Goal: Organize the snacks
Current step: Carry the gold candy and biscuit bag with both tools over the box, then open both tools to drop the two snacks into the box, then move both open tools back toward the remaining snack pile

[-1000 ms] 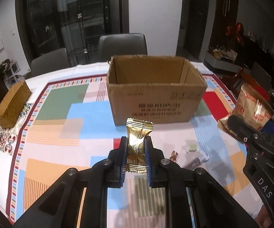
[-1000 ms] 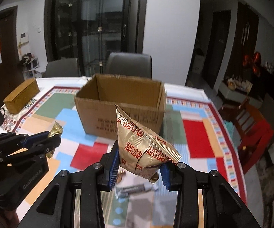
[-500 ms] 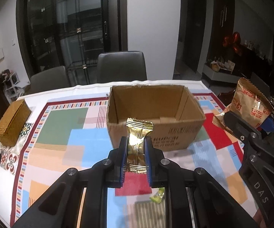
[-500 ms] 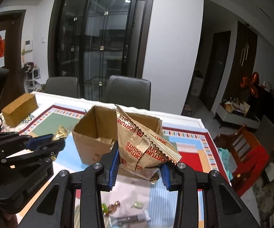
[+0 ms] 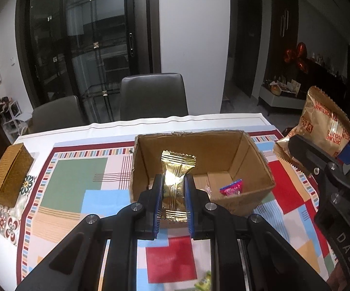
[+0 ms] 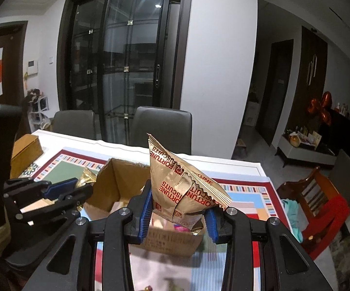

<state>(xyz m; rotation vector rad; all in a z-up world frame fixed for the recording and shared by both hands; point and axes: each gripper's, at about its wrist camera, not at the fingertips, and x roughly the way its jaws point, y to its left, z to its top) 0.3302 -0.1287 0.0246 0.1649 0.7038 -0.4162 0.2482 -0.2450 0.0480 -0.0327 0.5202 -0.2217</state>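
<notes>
Cardboard box (image 5: 199,169) sits open below. Left gripper (image 5: 173,191) clamps a gold candy (image 5: 176,169), right gripper (image 6: 178,214) a biscuit pack (image 6: 182,189). Best release both only once above the opening.

room dim, night-indoor look; light from ceiling downlights, seen as bright spots reflected in glass doors (image 6: 126,55), 2 in right wrist view, 1 in left wrist view. white wall (image 6: 218,68) brightest area. right side of room falls into deep shadow. foil of gold snack packet (image 5: 175,181) shows hot glare at its pinched middle; biscuit bag (image 6: 182,189) has soft sheen. strong fisheye bending at edges, black vignette in corners. bottom edge of both views soft, small candies there blurred. mild noise overall.
</notes>
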